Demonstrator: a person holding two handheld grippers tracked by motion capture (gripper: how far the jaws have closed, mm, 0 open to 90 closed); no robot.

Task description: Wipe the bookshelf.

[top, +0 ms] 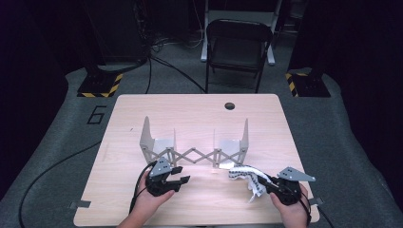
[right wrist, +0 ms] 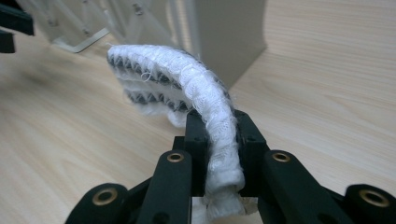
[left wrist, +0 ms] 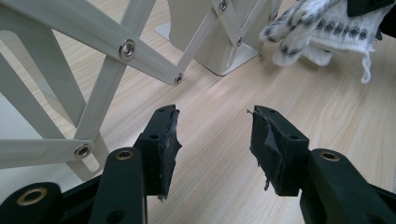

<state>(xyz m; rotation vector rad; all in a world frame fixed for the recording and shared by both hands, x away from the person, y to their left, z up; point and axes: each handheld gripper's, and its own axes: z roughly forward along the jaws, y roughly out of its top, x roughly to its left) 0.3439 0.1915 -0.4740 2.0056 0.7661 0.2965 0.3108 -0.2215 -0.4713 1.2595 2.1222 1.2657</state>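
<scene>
A white knitted glove with a black pattern [top: 243, 173] hangs from my right gripper [top: 264, 183], just above the wooden table [top: 199, 111] at the front right. In the right gripper view my right gripper [right wrist: 222, 135] is shut on the glove's cuff, and the glove [right wrist: 177, 79] arches out ahead. My left gripper [top: 181, 174] is at the front left, open. In the left gripper view my left gripper [left wrist: 212, 140] has nothing between its pads. A pale expanding scissor rack [top: 195, 154] stands just beyond both grippers. The rack's lattice [left wrist: 116, 60] lies close to the left jaw, with the glove [left wrist: 322, 32] farther off.
The rack has an upright end plate [top: 145, 135] on the left and another [top: 245, 135] on the right. A round hole [top: 230, 105] sits near the table's far edge. Behind the table stand a folding chair [top: 237, 42] and striped floor bases [top: 100, 85].
</scene>
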